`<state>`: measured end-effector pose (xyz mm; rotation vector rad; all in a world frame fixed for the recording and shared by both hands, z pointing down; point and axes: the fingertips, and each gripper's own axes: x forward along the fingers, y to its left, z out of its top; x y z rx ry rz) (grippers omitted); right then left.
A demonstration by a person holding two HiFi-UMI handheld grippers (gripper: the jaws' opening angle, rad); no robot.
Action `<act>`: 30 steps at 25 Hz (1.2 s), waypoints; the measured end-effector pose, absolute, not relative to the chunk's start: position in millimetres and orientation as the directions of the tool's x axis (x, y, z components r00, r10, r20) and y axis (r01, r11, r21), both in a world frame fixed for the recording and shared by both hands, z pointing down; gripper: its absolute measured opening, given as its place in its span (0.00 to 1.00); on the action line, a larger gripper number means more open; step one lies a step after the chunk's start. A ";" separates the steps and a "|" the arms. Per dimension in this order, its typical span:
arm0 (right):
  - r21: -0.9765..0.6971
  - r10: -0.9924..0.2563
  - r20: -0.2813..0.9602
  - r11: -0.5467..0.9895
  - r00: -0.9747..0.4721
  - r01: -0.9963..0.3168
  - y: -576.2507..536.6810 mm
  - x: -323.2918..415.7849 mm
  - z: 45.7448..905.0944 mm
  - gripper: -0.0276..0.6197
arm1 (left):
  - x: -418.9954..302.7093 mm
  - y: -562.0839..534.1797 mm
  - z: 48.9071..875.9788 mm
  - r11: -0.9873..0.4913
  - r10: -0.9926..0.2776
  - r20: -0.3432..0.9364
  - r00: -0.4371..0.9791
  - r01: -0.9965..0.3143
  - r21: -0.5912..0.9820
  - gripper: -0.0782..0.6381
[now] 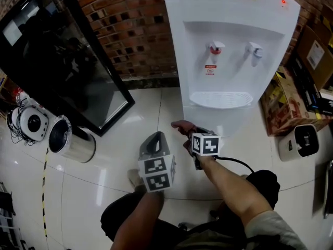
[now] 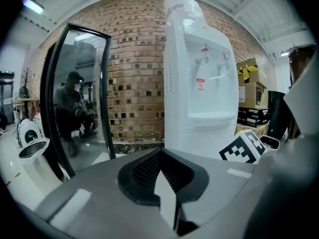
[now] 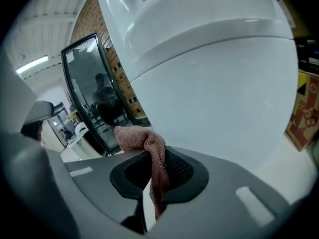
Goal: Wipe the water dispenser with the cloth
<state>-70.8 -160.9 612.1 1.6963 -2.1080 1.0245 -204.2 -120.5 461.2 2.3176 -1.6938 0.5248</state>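
The white water dispenser (image 1: 229,51) stands against the brick wall, with a red tap and a white tap above its drip tray. Its lower front fills the right gripper view (image 3: 214,83). My right gripper (image 1: 186,133) is low in front of the dispenser's left bottom corner, shut on a pinkish-brown cloth (image 3: 144,143) that bunches above the jaws and hangs down between them. In the head view the cloth (image 1: 180,125) pokes out toward the dispenser. My left gripper (image 1: 157,135) is held beside it to the left, jaws shut and empty, and the dispenser (image 2: 199,83) rises ahead of it.
A black glass-fronted cabinet (image 1: 62,61) leans at the left. A steel bin (image 1: 70,139) and a round white device (image 1: 31,123) sit on the tiled floor beside it. Cardboard boxes (image 1: 291,103) and a small white appliance (image 1: 299,142) crowd the dispenser's right side.
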 end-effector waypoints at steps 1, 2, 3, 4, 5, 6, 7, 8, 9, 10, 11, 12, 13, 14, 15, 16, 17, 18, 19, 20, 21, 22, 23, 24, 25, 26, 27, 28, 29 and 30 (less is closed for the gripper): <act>-0.364 -0.752 0.592 0.071 -0.290 -0.929 -164.6 -71.6 616.9 0.14 | -207.4 -122.7 462.4 -0.308 -0.871 0.412 0.265 -0.951 -0.038 0.11; -0.367 -0.750 0.595 0.065 -0.288 -0.928 -168.4 -72.2 621.2 0.14 | -209.9 -124.8 463.7 -0.307 -0.872 0.415 0.261 -0.951 -0.047 0.11; -0.372 -0.750 0.597 0.057 -0.286 -0.926 -172.1 -72.7 624.8 0.14 | -212.1 -126.6 465.1 -0.306 -0.871 0.419 0.256 -0.950 -0.056 0.11; -0.379 -0.751 0.597 0.048 -0.283 -0.924 -175.9 -73.0 627.6 0.14 | -213.8 -128.0 466.4 -0.304 -0.870 0.424 0.251 -0.951 -0.061 0.11; -0.386 -0.753 0.595 0.038 -0.281 -0.922 -179.8 -73.0 629.6 0.14 | -215.0 -129.1 467.3 -0.301 -0.869 0.428 0.247 -0.952 -0.061 0.11; -0.393 -0.756 0.593 0.030 -0.278 -0.919 -183.8 -72.7 630.9 0.14 | -215.2 -129.9 467.6 -0.298 -0.868 0.432 0.246 -0.953 -0.057 0.11; -0.398 -0.759 0.591 0.022 -0.275 -0.917 -187.5 -71.8 631.7 0.14 | -214.3 -130.5 467.5 -0.297 -0.867 0.432 0.247 -0.953 -0.052 0.11; -0.401 -0.761 0.589 0.017 -0.272 -0.916 -190.7 -70.5 632.2 0.14 | -212.2 -131.2 466.3 -0.299 -0.868 0.429 0.252 -0.953 -0.046 0.11; -0.402 -0.762 0.588 0.015 -0.270 -0.916 -193.2 -69.4 632.4 0.14 | -209.2 -132.3 463.6 -0.304 -0.869 0.421 0.260 -0.952 -0.041 0.11; -0.401 -0.763 0.587 0.017 -0.272 -0.916 -194.5 -68.9 632.7 0.14 | -205.7 -133.4 460.5 -0.311 -0.871 0.411 0.269 -0.950 -0.037 0.11; -0.400 -0.763 0.585 0.024 -0.275 -0.916 -194.6 -68.8 632.9 0.14 | -202.1 -134.1 457.9 -0.317 -0.871 0.404 0.278 -0.948 -0.032 0.11; -0.397 -0.762 0.584 0.032 -0.279 -0.917 -193.5 -68.2 633.3 0.14 | -198.4 -134.2 457.0 -0.322 -0.871 0.401 0.284 -0.946 -0.028 0.11; -0.393 -0.761 0.584 0.038 -0.282 -0.919 -191.7 -66.5 633.5 0.14 | -194.6 -134.1 457.5 -0.326 -0.869 0.401 0.289 -0.945 -0.025 0.11; -0.388 -0.760 0.585 0.042 -0.282 -0.921 -189.3 -63.2 633.7 0.14 | -190.5 -134.2 457.8 -0.331 -0.867 0.403 0.293 -0.943 -0.025 0.11; -0.383 -0.760 0.588 0.041 -0.278 -0.923 -186.9 -58.5 633.7 0.14 | -185.9 -134.7 457.3 -0.336 -0.865 0.404 0.297 -0.941 -0.029 0.11; -0.380 -0.760 0.590 0.035 -0.272 -0.924 -184.6 -52.6 633.3 0.14 | -181.2 -135.4 457.4 -0.342 -0.863 0.406 0.300 -0.939 -0.034 0.11; -0.380 -0.762 0.591 0.028 -0.265 -0.925 -182.6 -46.2 632.1 0.14 | -176.6 -135.9 458.8 -0.348 -0.861 0.410 0.303 -0.937 -0.039 0.11; -0.381 -0.764 0.590 0.019 -0.259 -0.925 -180.8 -39.5 630.3 0.14 | -171.9 -136.4 461.2 -0.355 -0.857 0.415 0.306 -0.934 -0.044 0.11; -0.381 -0.768 0.590 0.010 -0.251 -0.925 -179.0 -32.2 627.9 0.14 | -166.7 -136.9 463.9 -0.362 -0.853 0.420 0.311 -0.931 -0.047 0.11; -0.380 -0.772 0.588 -0.001 -0.241 -0.925 -177.1 -24.1 624.9 0.14 | -160.8 -137.5 466.3 -0.370 -0.849 0.424 0.316 -0.928 -0.048 0.11; -0.380 -0.777 0.586 -0.013 -0.230 -0.925 -174.8 -15.3 621.7 0.14 | -153.8 -137.9 468.1 -0.378 -0.845 0.427 0.323 -0.925 -0.048 0.11; -0.381 -0.783 0.583 -0.026 -0.218 -0.924 -172.2 -5.9 618.6 0.14 | -145.8 -138.0 469.5 -0.387 -0.841 0.428 0.332 -0.921 -0.046 0.11; -0.381 -0.788 0.580 -0.039 -0.206 -0.924 -169.4 4.1 615.9 0.14 | -136.9 -137.8 470.4 -0.397 -0.837 0.428 0.342 -0.917 -0.043 0.11; -0.380 -0.794 0.577 -0.054 -0.191 -0.923 -166.6 14.6 613.7 0.14 | -127.4 -137.3 470.9 -0.409 -0.832 0.427 0.354 -0.912 -0.040 0.11; -0.378 -0.799 0.575 -0.070 -0.176 -0.923 -163.6 25.7 612.3 0.14 | -117.5 -136.6 471.3 -0.421 -0.827 0.425 0.367 -0.906 -0.037 0.11; -0.377 -0.803 0.575 -0.088 -0.158 -0.922 -160.4 37.4 611.8 0.14 | -107.2 -135.5 471.4 -0.434 -0.822 0.423 0.381 -0.900 -0.032 0.11; -0.375 -0.806 0.575 -0.107 -0.140 -0.921 -156.8 49.6 611.8 0.14 | -96.7 -134.1 471.4 -0.448 -0.816 0.421 0.396 -0.894 -0.027 0.11; -0.373 -0.808 0.577 -0.128 -0.122 -0.919 -153.1 62.1 612.3 0.14 | -86.5 -132.4 471.3 -0.462 -0.810 0.418 0.412 -0.886 -0.023 0.11; -0.370 -0.809 0.579 -0.148 -0.104 -0.917 -149.4 74.4 613.1 0.14 | -76.8 -130.5 471.3 -0.477 -0.803 0.417 0.426 -0.879 -0.020 0.11; -0.367 -0.808 0.583 -0.167 -0.086 -0.915 -145.9 86.0 614.1 0.14 | -68.2 -128.8 471.4 -0.490 -0.796 0.416 0.439 -0.872 -0.017 0.11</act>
